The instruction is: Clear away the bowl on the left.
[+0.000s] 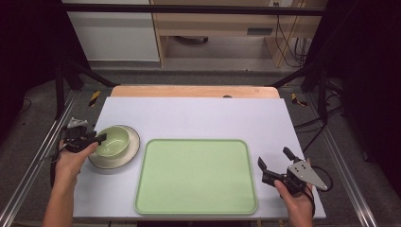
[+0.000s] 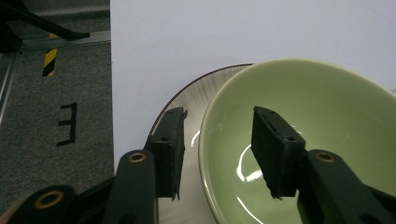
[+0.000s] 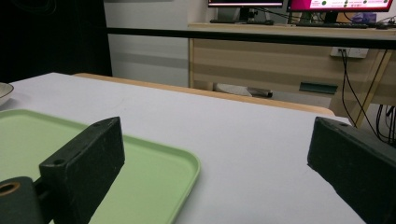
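Note:
A pale green bowl point(image 1: 113, 140) point(image 2: 327, 107) rests on a silvery plate point(image 1: 134, 150) point(image 2: 196, 100) at the left of the white mat. My left gripper point(image 1: 100, 138) point(image 2: 222, 149) straddles the bowl's near-left rim, one jaw outside over the plate and one inside the bowl. A small gap shows between the outer jaw and the rim, so the pads are not pressing. At the mat's right front my right gripper point(image 1: 273, 158) point(image 3: 215, 163) stands wide open, low over the mat and holding nothing, just right of the green tray point(image 1: 196, 175) point(image 3: 154, 158).
The tray lies empty in the middle front of the white mat point(image 1: 198, 116). A wooden table edge point(image 1: 194, 91) runs behind the mat. Metal rails and grey floor flank both sides. The plate's rim point(image 3: 3, 91) shows far left in the right gripper view.

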Motion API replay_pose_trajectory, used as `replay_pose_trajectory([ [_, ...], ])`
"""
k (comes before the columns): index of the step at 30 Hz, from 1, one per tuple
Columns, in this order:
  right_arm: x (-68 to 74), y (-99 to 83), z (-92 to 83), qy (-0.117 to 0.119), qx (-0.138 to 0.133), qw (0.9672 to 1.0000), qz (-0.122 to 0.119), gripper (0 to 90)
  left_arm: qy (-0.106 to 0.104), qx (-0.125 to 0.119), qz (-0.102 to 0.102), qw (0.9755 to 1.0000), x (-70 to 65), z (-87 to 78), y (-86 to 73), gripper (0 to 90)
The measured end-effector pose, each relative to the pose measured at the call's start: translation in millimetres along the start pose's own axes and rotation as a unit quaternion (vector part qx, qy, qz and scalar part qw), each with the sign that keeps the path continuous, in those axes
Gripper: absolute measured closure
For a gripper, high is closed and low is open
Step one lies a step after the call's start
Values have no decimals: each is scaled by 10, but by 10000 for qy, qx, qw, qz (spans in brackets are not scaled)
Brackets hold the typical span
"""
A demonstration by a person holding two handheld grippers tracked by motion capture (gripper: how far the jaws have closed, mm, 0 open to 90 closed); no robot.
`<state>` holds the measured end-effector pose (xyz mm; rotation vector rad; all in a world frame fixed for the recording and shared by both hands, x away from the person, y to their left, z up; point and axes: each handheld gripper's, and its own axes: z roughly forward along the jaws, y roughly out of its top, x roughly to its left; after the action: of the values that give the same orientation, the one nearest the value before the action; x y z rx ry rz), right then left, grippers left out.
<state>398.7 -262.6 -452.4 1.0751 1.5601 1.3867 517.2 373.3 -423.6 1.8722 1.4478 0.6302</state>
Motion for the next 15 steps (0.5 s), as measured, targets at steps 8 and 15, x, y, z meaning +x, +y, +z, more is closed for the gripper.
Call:
replay_pose_trajectory([
  [8,3,-2,3,22,5,10000,-1,42,-7,183,-105,9998,40,25,-33,608],
  [15,9,-6,8,45,24,10000,-24,42,-18,296,-185,9994,38,53,-44,646],
])
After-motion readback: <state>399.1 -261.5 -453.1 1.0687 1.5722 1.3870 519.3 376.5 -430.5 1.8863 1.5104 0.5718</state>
